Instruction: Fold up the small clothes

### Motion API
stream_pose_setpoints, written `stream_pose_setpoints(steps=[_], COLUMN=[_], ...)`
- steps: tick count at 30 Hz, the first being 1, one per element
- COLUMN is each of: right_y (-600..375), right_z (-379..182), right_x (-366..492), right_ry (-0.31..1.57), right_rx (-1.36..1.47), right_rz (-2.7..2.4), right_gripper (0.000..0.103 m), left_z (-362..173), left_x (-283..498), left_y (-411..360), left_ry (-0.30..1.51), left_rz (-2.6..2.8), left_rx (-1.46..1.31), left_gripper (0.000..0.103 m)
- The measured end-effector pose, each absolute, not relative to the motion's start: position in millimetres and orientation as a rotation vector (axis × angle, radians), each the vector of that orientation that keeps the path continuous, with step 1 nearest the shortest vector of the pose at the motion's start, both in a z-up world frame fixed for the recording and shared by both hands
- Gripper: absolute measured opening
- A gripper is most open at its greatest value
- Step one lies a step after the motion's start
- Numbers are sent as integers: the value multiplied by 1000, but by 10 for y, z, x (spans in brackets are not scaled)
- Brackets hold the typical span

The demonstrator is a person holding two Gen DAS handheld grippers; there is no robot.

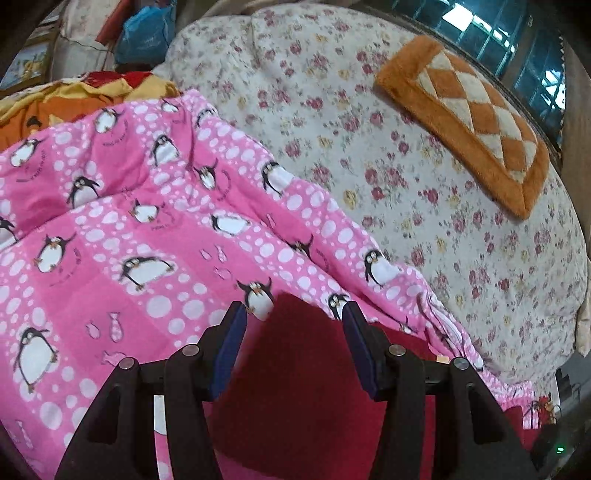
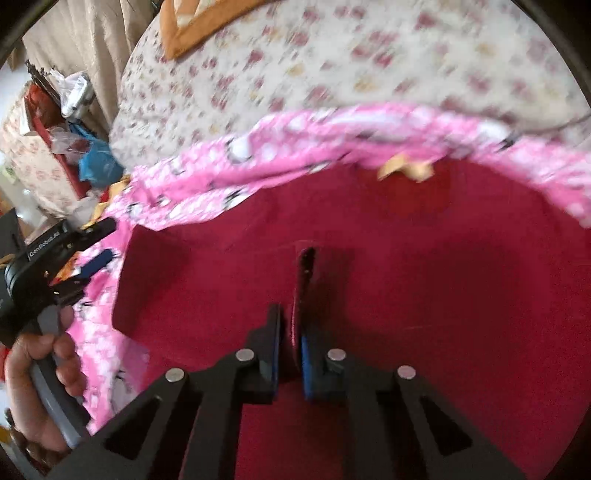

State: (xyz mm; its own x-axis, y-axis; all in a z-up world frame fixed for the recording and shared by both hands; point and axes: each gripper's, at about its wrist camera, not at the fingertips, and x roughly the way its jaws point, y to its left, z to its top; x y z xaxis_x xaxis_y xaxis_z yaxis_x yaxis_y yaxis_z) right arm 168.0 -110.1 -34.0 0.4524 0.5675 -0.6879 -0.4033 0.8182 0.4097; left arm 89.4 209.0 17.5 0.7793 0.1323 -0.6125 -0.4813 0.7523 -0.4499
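My left gripper [image 1: 293, 314] released, jaws spread wide, nothing between, hovering over red garment [image 1: 295, 369]. My right gripper [image 2: 291, 332] clenched on raised fold of red garment [image 2: 369, 258], cloth pinched between blue pads [image 2: 306, 363]. Garment lies on pink penguin-print blanket [image 1: 129, 240], centre to 6 o'clock in both views. Floral bedspread [image 1: 424, 184] toward 1 o'clock; orange diamond-pattern mat [image 1: 469, 122] at 2 o'clock. Right view motion-blurred.

We note a floral bedspread [image 1: 424, 206] bearing an orange checkered mat [image 1: 469, 122]; a blue plastic bag [image 1: 146, 31] lies beyond.
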Motion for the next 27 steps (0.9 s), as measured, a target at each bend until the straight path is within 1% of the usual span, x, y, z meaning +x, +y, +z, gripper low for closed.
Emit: stream_pose_setpoints(steps=[4, 10, 12, 16, 21, 24, 25, 27], right_y=[-1669, -2528, -2650, -2689, -2737, -2698, -2692, -2719], right_z=[-154, -105, -204, -292, -229, -314, -312, -227], right_x=[1680, 1733, 1767, 1778, 1799, 1822, 1826, 1790], right_ry=[908, 921, 940, 959, 919, 933, 934, 902], right_rx=[195, 268, 303, 241, 210, 143, 137, 141], right_rz=[496, 374, 387, 318, 301, 277, 264, 246], right_gripper=[9, 9, 9, 8, 8, 9, 10, 12], left_z=[168, 132, 131, 157, -6, -315, -377, -322], left_x=[876, 980, 1053, 1196, 1371, 1505, 1516, 1514], left_y=[2116, 1931, 1805, 1452, 1065, 907, 877, 862], left_ry=[585, 616, 629, 661, 795, 975, 997, 984], left_rz=[378, 347, 294, 186, 94, 105, 117, 120], left_rx=[-645, -585, -548, -421, -275, -173, -148, -150], left_gripper=[44, 44, 44, 44, 44, 44, 45, 46])
